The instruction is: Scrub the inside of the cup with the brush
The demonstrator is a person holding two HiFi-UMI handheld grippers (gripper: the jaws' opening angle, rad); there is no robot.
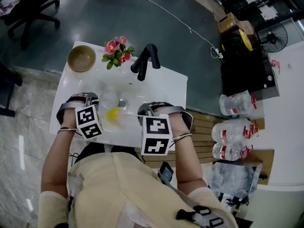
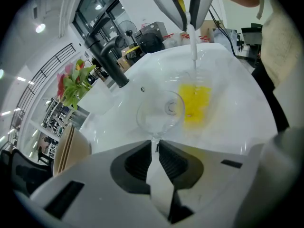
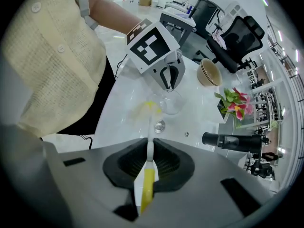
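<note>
Left gripper (image 2: 156,148) clamped on stem of one clear cup (image 2: 159,112), tipped over the white sink (image 1: 166,87); right gripper (image 3: 150,151) gripping one yellow brush (image 3: 147,186), blurred bristles just beside cup. Far left: one bowl (image 1: 81,58). Cup faint from above

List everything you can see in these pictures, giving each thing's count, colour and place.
sink: one, white, before the person
faucet: one, black, sink's far edge
cup: one, clear, over the sink
brush: one, yellow bristles, head beside the cup
bowl: one, tan, sink's far left corner
flowers: one bunch, pink, beside the faucet
water bottles: three, clear, floor at right
office chair: one, black, far left
left gripper: one, grey, shut on the cup
right gripper: one, grey, shut on the brush
</note>
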